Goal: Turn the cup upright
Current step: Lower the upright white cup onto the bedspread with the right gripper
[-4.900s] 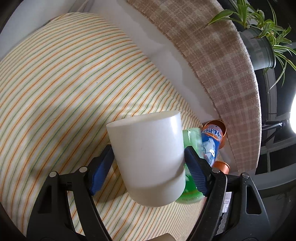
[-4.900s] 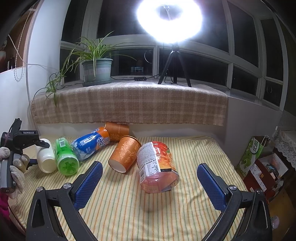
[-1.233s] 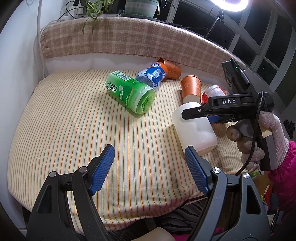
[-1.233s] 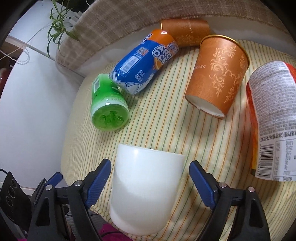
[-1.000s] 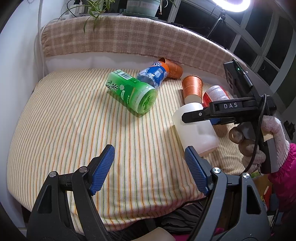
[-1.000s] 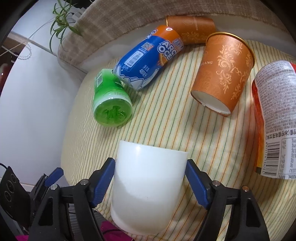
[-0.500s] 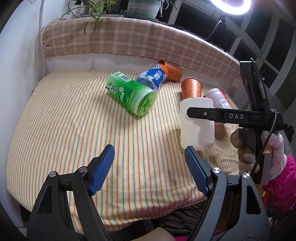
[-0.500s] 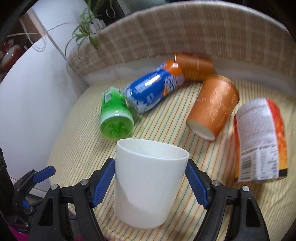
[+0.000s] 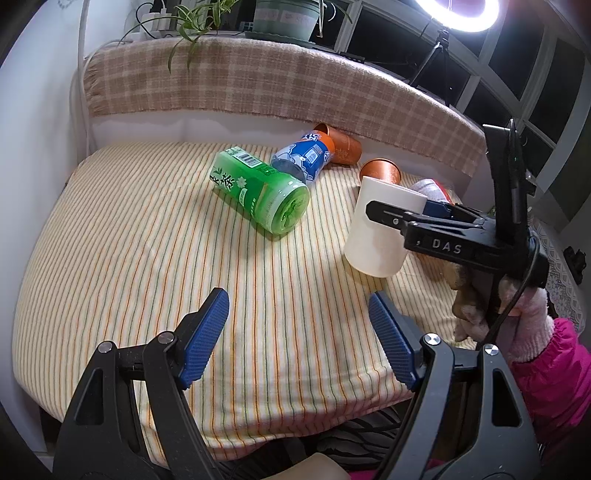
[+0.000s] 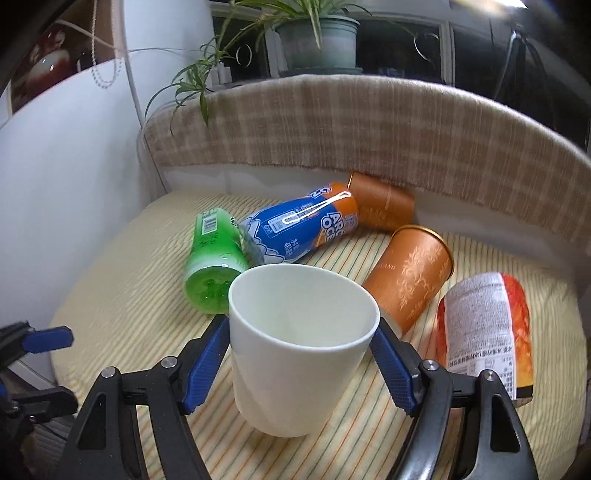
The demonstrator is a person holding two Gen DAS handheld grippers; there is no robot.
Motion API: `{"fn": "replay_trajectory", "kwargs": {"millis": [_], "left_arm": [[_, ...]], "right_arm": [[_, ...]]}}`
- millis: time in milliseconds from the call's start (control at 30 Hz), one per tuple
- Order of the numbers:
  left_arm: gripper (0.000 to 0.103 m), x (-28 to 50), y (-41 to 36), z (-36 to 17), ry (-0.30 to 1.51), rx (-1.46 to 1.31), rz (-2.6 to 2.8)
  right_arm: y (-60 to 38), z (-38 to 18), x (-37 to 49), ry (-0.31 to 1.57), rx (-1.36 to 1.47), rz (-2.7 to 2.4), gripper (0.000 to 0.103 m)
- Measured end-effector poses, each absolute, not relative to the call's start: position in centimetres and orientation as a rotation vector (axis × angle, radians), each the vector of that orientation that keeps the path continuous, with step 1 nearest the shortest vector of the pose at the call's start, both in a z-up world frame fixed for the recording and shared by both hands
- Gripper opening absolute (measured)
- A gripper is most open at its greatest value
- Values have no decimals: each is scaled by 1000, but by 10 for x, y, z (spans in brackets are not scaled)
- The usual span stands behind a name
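Right wrist view showed the right gripper (image 10: pixel 300 363) clamped on the white cup (image 10: pixel 301 343), mouth up and slightly tilted, above the striped bedcover (image 10: pixel 122 295); the cup hid the pads' contact. The left gripper (image 9: pixel 299 332) stood wide apart, empty. An instant-noodle tub (image 10: pixel 484 332) lay partly cut off behind the right finger.

Home setting, my read: sunroom or enclosed balcony corner. Soft cushioned surface under me, striped cloth (image 9: pixel 140 236) spread over it. Plaid blanket (image 9: pixel 258 88) draped along ledge behind. Potted spider plant (image 10: pixel 317 37) on sill, dark window panes (image 9: pixel 517 48) beyond, night outside. Ring light (image 9: pixel 458 14) on tripod glowing. Drink bottles and paper cups lying about.
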State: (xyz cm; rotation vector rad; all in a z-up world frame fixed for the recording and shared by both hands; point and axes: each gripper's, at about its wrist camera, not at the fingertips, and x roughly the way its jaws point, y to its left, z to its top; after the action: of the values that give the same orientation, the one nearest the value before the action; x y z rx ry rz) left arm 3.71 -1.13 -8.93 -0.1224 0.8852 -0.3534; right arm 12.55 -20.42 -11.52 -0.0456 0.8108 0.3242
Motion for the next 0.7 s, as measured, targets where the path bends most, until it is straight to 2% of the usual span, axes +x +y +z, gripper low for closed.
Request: {"fn": "replay_trajectory", "kwargs": {"millis": [700], "left_arm": [[80, 33, -17, -85, 863, -109, -360]], "right_arm": [[-187, -119, 86, 723, -149, 318, 77]]}}
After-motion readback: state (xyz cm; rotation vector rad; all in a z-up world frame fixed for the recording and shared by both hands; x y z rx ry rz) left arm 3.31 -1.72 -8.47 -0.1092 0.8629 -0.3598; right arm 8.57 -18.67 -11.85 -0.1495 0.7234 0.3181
